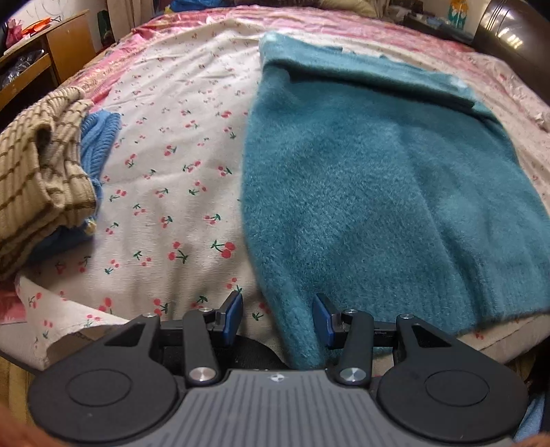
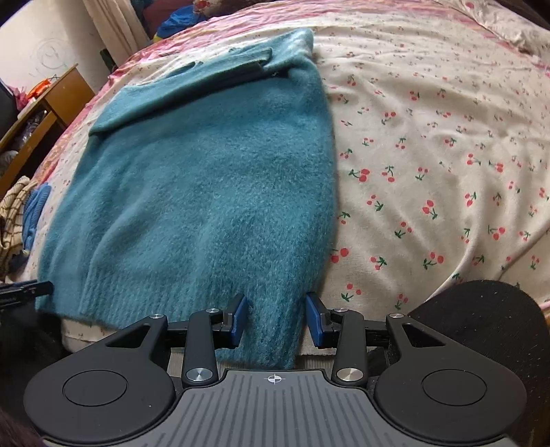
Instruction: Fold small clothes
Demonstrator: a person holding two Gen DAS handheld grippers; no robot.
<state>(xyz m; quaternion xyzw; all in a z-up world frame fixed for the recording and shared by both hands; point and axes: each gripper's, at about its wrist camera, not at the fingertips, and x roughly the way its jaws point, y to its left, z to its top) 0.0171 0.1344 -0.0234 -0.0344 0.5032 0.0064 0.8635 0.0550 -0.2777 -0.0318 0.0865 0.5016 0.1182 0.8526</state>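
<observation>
A fluffy teal sweater (image 1: 371,192) lay spread flat on the bed, on a cream sheet (image 1: 178,165) printed with small red cherries, and its sleeves were folded across the upper part near the collar. In the left wrist view the sweater filled the field from about 12 o'clock to 4 o'clock, and its ribbed hem reached the near edge of the bed at 6 o'clock. The left gripper (image 1: 277,318) stood at this hem corner with its jaws partly open; the corner of the hem lay between the blue pads (image 1: 233,318), but the pads did not visibly press on it, so nothing was held firmly. In the right wrist view the same sweater stretched from 6 o'clock up toward 11 o'clock, with the bare sheet at 3 o'clock. The right gripper (image 2: 276,318) was at the other hem corner; its jaws were also partly open, with the knit lying between them, and there was a gap at the right pad, so I could not say that it gripped the cloth. At 9 o'clock in the left wrist view a heap of other clothes waited: a beige striped ribbed garment (image 1: 37,178) lay on top of a light blue knitted one (image 1: 98,137), well apart from the sweater. Behind them, at about 10 o'clock, stood a wooden desk (image 1: 65,44) beside the bed. A pink patterned cover (image 1: 213,24) ran along the far side of the bed at 12 o'clock.
</observation>
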